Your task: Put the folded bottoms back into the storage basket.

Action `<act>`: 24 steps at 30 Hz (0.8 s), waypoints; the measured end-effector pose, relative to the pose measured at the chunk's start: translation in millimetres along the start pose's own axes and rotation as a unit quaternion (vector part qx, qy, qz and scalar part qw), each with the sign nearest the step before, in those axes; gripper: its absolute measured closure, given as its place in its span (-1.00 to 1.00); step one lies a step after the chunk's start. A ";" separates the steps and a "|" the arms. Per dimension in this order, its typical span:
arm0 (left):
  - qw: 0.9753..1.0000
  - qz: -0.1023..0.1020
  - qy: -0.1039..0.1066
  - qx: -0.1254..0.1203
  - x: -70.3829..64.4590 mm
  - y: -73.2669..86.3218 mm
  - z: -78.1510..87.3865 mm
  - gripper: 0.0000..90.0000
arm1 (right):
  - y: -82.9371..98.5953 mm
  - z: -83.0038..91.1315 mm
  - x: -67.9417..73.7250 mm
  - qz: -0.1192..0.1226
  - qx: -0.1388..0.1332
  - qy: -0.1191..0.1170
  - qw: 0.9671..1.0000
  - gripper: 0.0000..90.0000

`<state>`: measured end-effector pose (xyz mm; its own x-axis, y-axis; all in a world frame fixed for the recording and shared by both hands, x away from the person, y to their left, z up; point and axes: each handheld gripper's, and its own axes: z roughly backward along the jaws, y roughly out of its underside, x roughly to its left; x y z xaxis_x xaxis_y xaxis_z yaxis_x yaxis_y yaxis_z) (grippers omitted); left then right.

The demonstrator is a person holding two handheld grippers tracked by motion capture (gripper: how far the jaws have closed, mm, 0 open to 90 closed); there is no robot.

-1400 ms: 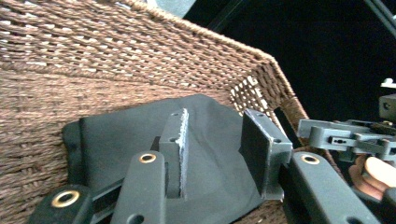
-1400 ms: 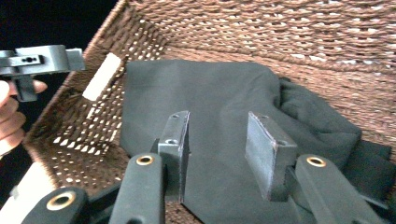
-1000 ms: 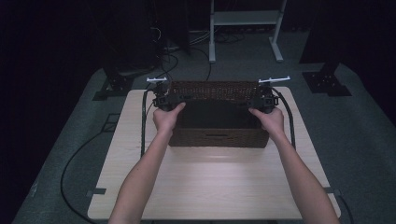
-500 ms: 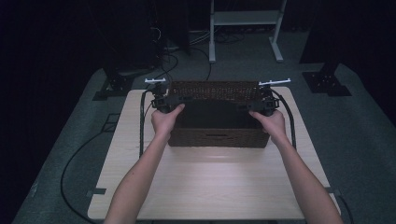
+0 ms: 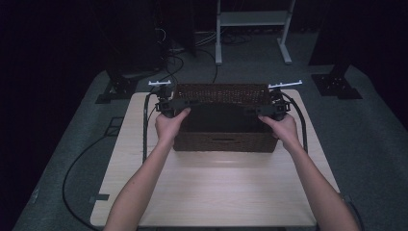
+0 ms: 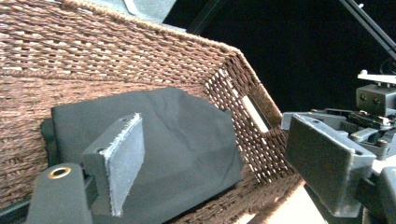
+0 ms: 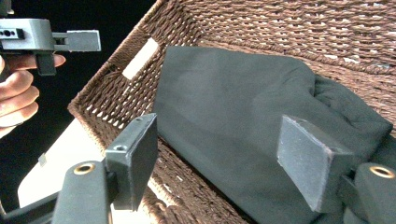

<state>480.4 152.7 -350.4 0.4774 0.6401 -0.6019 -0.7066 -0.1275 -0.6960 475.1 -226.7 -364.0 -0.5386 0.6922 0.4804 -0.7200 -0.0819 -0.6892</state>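
Note:
A brown wicker basket (image 5: 223, 142) stands on the far half of the light wooden table (image 5: 216, 187). Inside it lies a folded black cloth (image 5: 219, 115). My left gripper (image 5: 168, 103) is at the basket's left end and my right gripper (image 5: 274, 108) at its right end, each held by a hand. In the left gripper view the cloth (image 6: 177, 140) lies against the woven wall (image 6: 116, 60), and my left gripper (image 6: 222, 163) is open, one jaw over the cloth and one outside the rim. My right gripper (image 7: 222, 163) is open above the cloth (image 7: 233, 116) and the near wall (image 7: 182, 182).
The end walls of the basket have handle slots (image 7: 137, 58) (image 6: 254, 109). Cables (image 5: 144, 125) trail from both grippers over the table's sides. A white metal frame (image 5: 250, 19) and dark stand bases (image 5: 334, 84) sit on the grey floor beyond the table.

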 end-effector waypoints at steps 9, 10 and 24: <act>1.000 0.000 0.008 -0.002 3.3 5.5 2.5 -0.68 | 5.9 4.0 -2.7 0.000 0.001 -0.002 1.000 -0.40; 1.000 -0.002 0.008 -0.002 3.5 5.8 3.2 -0.72 | 7.7 5.2 -3.1 0.002 0.001 -0.003 1.000 -0.40; 1.000 -0.018 0.013 0.005 -2.2 13.9 9.5 -0.78 | 19.1 13.7 -2.2 0.010 0.006 -0.009 1.000 -0.41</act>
<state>464.6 156.7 -355.0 0.5158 0.6237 -0.5873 -0.6938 -0.0980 -0.7135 456.5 -239.6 -370.7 -0.5604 0.6767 0.4775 -0.7142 -0.1030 -0.6923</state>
